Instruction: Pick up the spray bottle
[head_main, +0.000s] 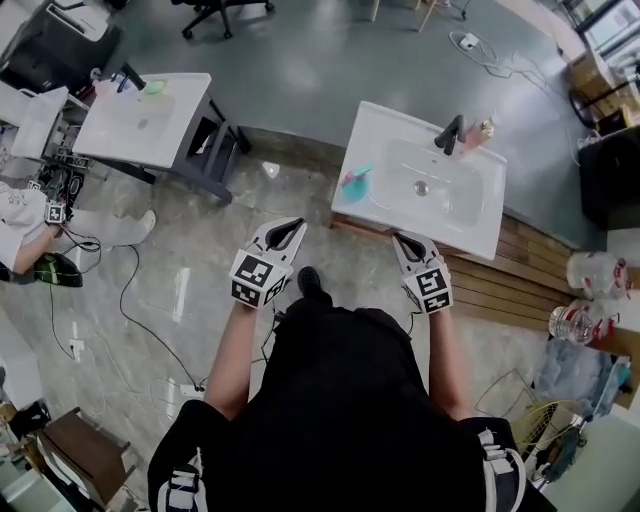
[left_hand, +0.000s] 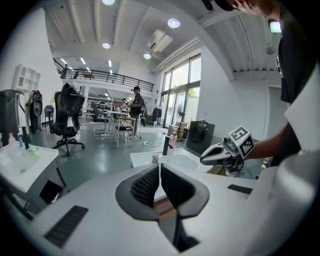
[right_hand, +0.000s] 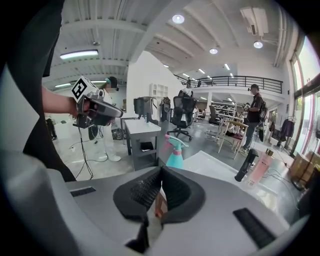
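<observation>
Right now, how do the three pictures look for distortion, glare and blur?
Head view: sharp, evenly lit, soft sheen on the grey floor. Left gripper view: strong fisheye bend, dark corners, windows very bright. Right gripper view: same fisheye bend, ceiling lamps glow white, spray bottle reads clear.

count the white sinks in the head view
2. The near sink is at upper right, spray bottle on its left edge; the far sink is at upper left. Others may be hidden.

Grey floor (head_main: 300, 60) far, marbled tiles (head_main: 200, 270) near; office chair (left_hand: 67, 117) far left; ceiling lights (left_hand: 173, 23) lit; tall windows (left_hand: 180, 102) right.
</observation>
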